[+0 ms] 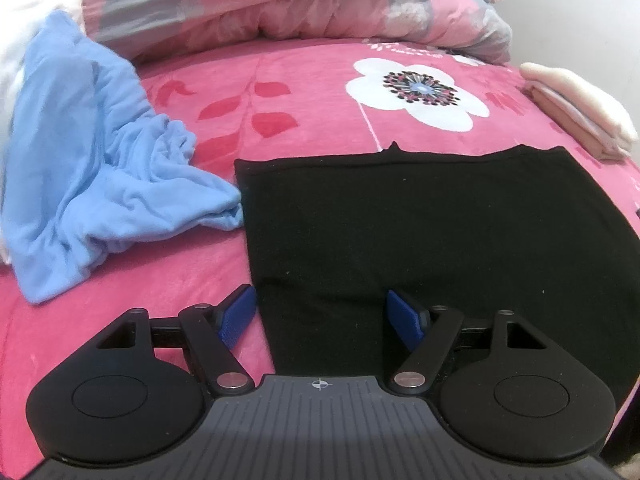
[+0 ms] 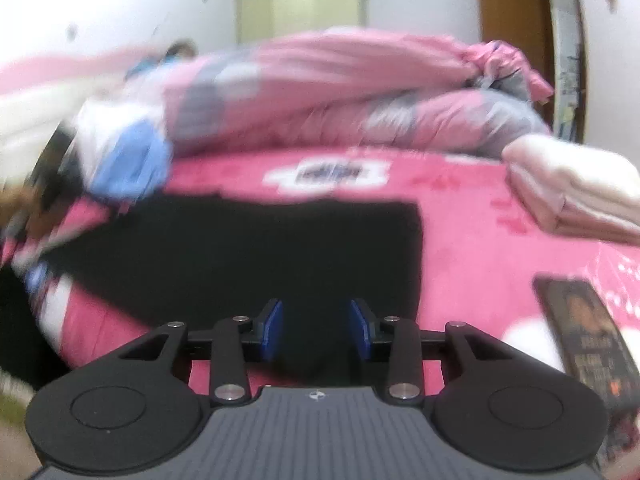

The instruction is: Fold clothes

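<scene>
A black garment (image 1: 420, 232) lies flat on the pink flowered bedspread (image 1: 312, 92), folded into a rough rectangle. My left gripper (image 1: 322, 312) is open wide over its near left edge, holding nothing. A crumpled light blue garment (image 1: 92, 168) lies to the left of the black one. In the blurred right wrist view the black garment (image 2: 248, 256) lies ahead and my right gripper (image 2: 316, 330) is open over its near edge, empty. The blue garment (image 2: 132, 168) shows at the back left.
A rolled pink and grey quilt (image 1: 288, 4) lies across the back of the bed. A stack of folded pale clothes (image 1: 580, 108) sits at the right, also in the right wrist view (image 2: 576, 188). A dark book or phone (image 2: 588, 336) lies at the near right.
</scene>
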### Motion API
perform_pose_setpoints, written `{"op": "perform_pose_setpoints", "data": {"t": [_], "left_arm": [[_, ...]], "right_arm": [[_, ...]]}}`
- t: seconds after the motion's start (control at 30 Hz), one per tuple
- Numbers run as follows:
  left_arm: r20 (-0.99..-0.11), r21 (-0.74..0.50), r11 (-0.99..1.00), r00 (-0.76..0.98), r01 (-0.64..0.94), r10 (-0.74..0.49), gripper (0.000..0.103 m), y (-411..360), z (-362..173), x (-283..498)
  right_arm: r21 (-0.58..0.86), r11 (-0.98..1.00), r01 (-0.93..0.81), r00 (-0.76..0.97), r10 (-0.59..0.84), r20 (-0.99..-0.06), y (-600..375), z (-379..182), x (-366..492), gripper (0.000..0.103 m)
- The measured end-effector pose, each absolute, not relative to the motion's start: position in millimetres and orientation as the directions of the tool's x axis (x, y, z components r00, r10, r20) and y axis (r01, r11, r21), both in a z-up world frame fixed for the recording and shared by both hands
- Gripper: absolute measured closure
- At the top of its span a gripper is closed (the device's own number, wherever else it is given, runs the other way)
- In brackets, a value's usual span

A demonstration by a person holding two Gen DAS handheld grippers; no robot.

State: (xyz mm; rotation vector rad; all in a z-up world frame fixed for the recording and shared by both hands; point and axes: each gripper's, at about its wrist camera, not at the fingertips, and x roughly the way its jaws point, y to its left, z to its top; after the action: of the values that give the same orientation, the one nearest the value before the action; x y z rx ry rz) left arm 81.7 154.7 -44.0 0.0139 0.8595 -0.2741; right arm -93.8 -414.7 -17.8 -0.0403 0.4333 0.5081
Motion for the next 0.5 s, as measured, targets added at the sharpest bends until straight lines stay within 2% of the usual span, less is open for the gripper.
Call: {"op": "perform_pose_setpoints", "data": {"t": [0.1, 0.17, 0.3, 0.5], "left_arm": [[-0.756, -0.085, 0.971, 0.62, 0.224, -0.209, 0.03, 159, -40, 76], [-0.756, -0.089, 0.975, 0.624, 0.205, -0.201, 0.029, 167, -38, 71], [-0.754, -0.117, 0.984, 0.632, 0.137, -0.178, 0.029, 192, -31, 61], [-0.713, -0.101, 0.993, 0.692, 0.06, -0.114, 0.029, 223, 14, 23]], "right_arm": [[0.119, 0.863, -0.491, 0.771, 0.494, -0.402, -401, -25, -65, 0.064], [0.11, 0.868, -0.484, 0.76, 0.479, -0.439, -398, -35, -56, 0.064], [0.105, 0.902, -0.42, 0.776, 0.416, -0.474, -428, -47, -81, 0.063], [0.222, 0.941, -0.257, 0.822, 0.333, -0.462, -474, -35, -115, 0.063]]}}
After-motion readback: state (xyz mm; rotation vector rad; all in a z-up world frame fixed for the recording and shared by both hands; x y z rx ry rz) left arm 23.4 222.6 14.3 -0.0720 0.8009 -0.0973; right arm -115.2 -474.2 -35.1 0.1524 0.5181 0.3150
